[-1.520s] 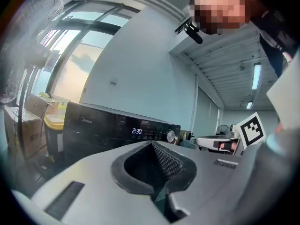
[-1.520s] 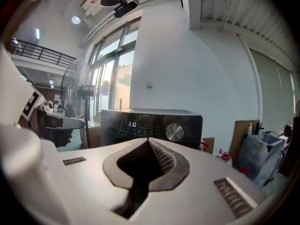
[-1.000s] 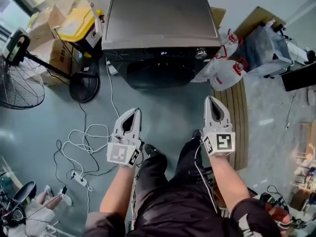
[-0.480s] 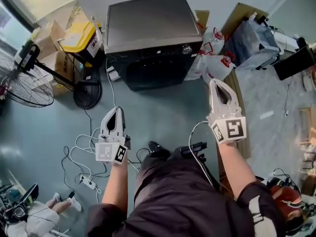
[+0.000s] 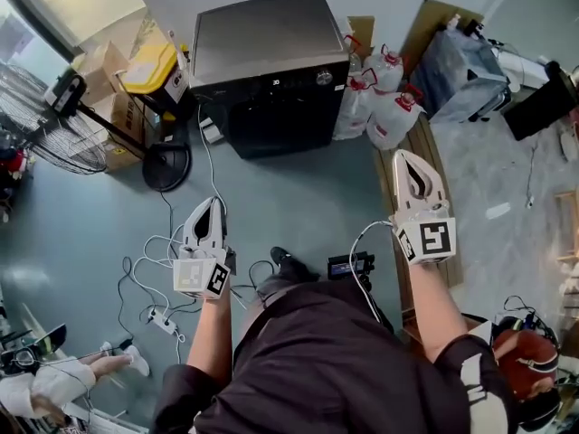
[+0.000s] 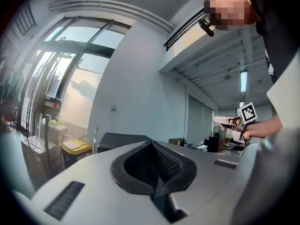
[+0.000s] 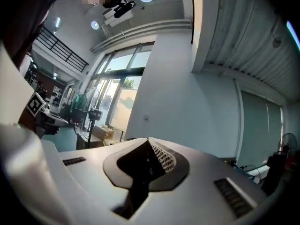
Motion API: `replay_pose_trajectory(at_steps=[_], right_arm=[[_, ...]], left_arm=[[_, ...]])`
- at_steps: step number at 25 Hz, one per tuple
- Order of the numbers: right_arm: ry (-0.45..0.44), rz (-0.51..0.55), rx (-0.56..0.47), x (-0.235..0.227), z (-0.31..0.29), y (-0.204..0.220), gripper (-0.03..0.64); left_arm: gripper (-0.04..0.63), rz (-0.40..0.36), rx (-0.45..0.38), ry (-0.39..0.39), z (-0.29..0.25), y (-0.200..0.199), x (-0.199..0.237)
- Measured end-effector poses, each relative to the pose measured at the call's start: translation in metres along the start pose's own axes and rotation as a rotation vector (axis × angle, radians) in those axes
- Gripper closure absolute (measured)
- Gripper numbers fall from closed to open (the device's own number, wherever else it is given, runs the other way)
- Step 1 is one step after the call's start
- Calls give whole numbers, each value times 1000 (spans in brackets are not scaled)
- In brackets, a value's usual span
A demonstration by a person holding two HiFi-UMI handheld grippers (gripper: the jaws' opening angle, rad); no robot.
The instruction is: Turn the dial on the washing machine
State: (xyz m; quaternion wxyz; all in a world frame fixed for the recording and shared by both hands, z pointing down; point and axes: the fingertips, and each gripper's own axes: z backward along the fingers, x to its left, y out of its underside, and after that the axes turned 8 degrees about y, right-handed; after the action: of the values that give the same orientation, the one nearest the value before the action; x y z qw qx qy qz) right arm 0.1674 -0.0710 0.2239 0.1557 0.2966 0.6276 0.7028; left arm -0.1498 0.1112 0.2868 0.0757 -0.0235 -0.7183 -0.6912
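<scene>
Silver dial [image 5: 324,78], right end of dark washing machine [image 5: 262,39] front panel, well apart from both grippers. Probably rigid, smooth, slippery round knob: needs pinching across its rim. Left gripper [image 5: 208,213], right gripper [image 5: 412,165]: jaws fully together, holding nothing.

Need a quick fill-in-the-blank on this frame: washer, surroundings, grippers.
In the head view, the round silver dial sits at the ____ end of the front panel of the dark grey washing machine. The yellow-lidded bin stands on the machine's ____ side. The left gripper and right gripper both have ____ jaws, touching nothing.
Missing: right; left; shut.
</scene>
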Motion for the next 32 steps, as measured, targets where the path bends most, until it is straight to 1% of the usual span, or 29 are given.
replay_pose_trajectory(at_steps=[3, 5, 8, 9, 12, 15, 18, 20, 23, 27, 32], right_arm=[[3, 7, 9, -14, 36, 3, 595], [-11, -6, 21, -10, 57, 7, 595], [-42, -55, 42, 11, 80, 23, 595], [-52, -73, 46, 20, 86, 29, 595], [-85, -127, 75, 49, 103, 47, 595], [-115, -176, 113, 78, 118, 61, 595], [-148, -209, 132, 103, 130, 66, 595], [-153, -215, 143, 113, 134, 65, 595], [-131, -195, 140, 122, 134, 65, 595], [-99, -170, 146, 134, 130, 67, 595], [-114, -182, 159, 151, 132, 63, 595]], left_arm=[[580, -4, 17, 8, 17, 5, -28], [580, -2, 24, 13, 28, 8, -47], [580, -3, 38, 46, 40, 12, -72], [580, -5, 42, 44, 44, 13, -78], [580, -4, 56, 2, 60, 20, -84], [580, 6, 80, 34, 67, 29, -92], [580, 12, 73, 57, 72, 35, -92], [580, -8, 66, 65, 71, 33, -94], [580, -47, 73, 82, 71, 42, -92], [580, -12, 82, 82, 82, 46, -80], [580, 4, 79, 113, 90, 50, -69]])
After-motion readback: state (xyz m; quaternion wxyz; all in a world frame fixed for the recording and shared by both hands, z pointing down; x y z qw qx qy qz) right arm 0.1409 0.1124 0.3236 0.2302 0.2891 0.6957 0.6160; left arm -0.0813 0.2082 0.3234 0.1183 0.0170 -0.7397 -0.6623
